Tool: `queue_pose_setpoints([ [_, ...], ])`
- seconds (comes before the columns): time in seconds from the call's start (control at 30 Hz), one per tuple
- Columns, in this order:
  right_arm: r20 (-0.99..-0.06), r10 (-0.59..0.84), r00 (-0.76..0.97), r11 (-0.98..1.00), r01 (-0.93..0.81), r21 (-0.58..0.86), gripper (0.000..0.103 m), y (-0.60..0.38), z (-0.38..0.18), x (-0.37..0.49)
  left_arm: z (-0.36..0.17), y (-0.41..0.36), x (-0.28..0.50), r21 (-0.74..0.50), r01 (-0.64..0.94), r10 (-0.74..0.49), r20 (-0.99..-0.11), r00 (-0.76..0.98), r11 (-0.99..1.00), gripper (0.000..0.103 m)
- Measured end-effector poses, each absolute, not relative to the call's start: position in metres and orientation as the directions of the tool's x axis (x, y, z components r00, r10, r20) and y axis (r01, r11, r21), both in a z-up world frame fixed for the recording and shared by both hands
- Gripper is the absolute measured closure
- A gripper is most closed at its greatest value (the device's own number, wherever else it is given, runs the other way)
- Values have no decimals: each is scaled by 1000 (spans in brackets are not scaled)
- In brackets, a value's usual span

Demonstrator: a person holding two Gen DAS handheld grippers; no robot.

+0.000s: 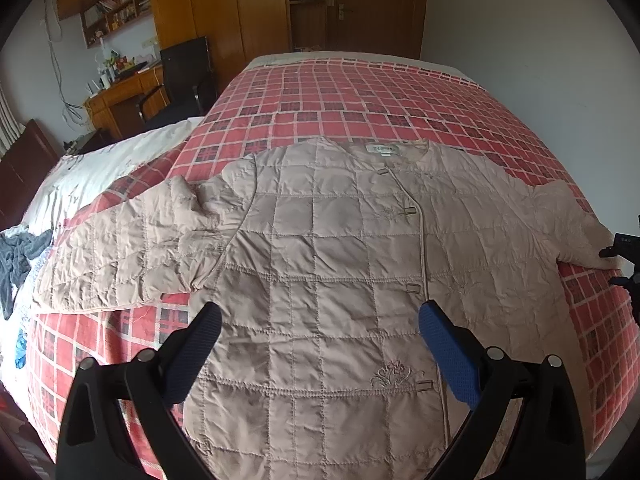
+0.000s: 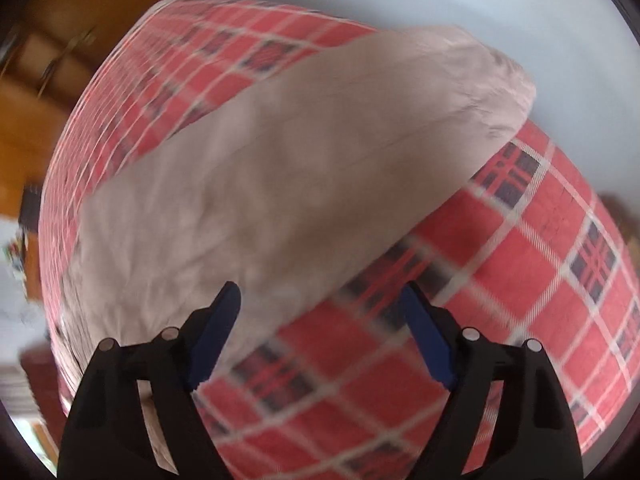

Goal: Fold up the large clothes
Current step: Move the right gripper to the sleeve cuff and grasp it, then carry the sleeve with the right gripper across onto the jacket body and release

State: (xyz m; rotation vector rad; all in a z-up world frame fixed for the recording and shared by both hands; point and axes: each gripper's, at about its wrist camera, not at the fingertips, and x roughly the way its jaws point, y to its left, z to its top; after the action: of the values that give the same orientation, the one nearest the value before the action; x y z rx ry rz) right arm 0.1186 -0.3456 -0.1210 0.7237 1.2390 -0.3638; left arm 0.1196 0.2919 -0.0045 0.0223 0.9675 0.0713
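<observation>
I have the quilted jacket (image 1: 340, 264) spread flat, front up, on the plaid bed (image 1: 360, 96) so both sleeves are reachable; my left gripper (image 1: 320, 340) hovers gaping over its hem; my right gripper (image 2: 320, 320), likewise empty and spread, sits beside the right sleeve (image 2: 280, 168).

A bed (image 1: 360, 92) under a red plaid cover fills the room ahead of the left claw (image 1: 320, 344). Beyond it stand a wooden wardrobe (image 1: 224, 8) and a door (image 1: 372, 4). Ahead to the left are a wooden desk (image 1: 120, 96), a black chair (image 1: 184, 76) and bookshelves (image 1: 116, 8). The right wall (image 1: 540, 40) is plain and pale in daylight.
</observation>
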Motion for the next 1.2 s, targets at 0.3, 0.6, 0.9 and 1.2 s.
queue_pose_setpoints([
  [0.3,-922,123,366,663,661,351,53,-378,-125,135,-8,293,118,51,-63,78,-825,559,997,4],
  [0.6,-872,62,485,710,593,380,96,-377,-86,134,-9,301,116,46,-80,83,-827,556,996,4],
  [0.9,-718,192,669,877,210,431,98,-254,5,154,-9,309,115,33,-95,81,-826,558,995,4],
  [1.2,-658,437,613,869,-98,486,97,-119,19,169,-6,327,114,29,-133,100,-819,565,991,4],
])
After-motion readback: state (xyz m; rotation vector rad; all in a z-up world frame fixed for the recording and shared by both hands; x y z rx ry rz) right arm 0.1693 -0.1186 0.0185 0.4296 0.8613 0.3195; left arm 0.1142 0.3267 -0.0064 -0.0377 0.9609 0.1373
